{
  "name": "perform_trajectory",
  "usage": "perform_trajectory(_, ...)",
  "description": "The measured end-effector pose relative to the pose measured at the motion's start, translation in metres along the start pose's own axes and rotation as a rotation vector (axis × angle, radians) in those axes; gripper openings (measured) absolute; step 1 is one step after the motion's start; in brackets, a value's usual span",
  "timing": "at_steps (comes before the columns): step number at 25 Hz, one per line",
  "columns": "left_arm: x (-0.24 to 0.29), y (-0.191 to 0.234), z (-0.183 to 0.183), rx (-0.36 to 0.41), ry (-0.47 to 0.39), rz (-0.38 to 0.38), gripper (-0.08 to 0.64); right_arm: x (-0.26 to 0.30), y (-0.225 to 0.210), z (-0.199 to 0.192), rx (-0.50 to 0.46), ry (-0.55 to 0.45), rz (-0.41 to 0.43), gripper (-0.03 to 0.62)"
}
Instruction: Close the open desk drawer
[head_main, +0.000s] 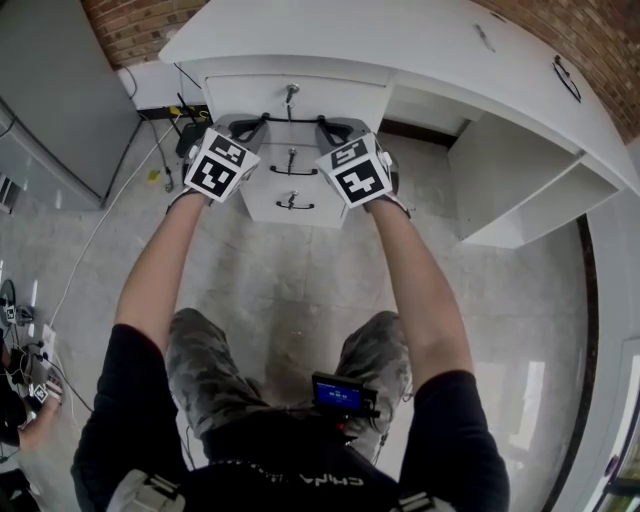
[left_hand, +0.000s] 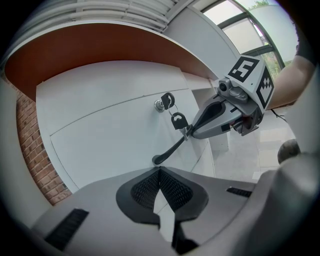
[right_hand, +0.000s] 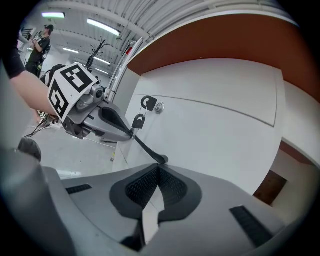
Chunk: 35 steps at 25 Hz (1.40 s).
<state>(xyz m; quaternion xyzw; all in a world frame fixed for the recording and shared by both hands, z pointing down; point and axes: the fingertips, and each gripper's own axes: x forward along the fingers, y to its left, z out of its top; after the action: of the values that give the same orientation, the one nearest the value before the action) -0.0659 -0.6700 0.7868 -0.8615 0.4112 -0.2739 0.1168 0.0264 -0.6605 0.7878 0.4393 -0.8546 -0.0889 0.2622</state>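
Drawer (head_main: 240, 100), the top one of three under the white desk (head_main: 400, 40), is touched at its front. The left gripper (head_main: 262, 121) is held closed and empty at the black handle (head_main: 290, 118). The right gripper (head_main: 322, 122) is held likewise.

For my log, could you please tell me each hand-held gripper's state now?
Left hand-held gripper: closed, empty.
Right hand-held gripper: closed, empty.
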Motion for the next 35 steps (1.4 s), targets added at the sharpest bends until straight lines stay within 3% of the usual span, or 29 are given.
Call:
perform_trajectory(20,0.004,0.003,0.000,0.035,0.052,0.003,0.012,0.005,0.000,-0.002,-0.004,0.034,-0.005,0.015)
perform_trajectory(27,-0.020,0.002,0.010,0.006,0.000,0.016,0.012,-0.015,-0.001,-0.004,0.008,0.022,-0.007,0.015)
perform_trajectory(31,-0.042,-0.008,0.016,0.029,-0.019,0.015,0.012,-0.040,0.008,0.007,-0.008,-0.030,-0.001,0.015)
perform_trajectory(35,-0.070,-0.022,0.025,-0.005,-0.072,0.008,0.012,-0.070,0.020,0.016,-0.035,-0.080,-0.006,0.015)
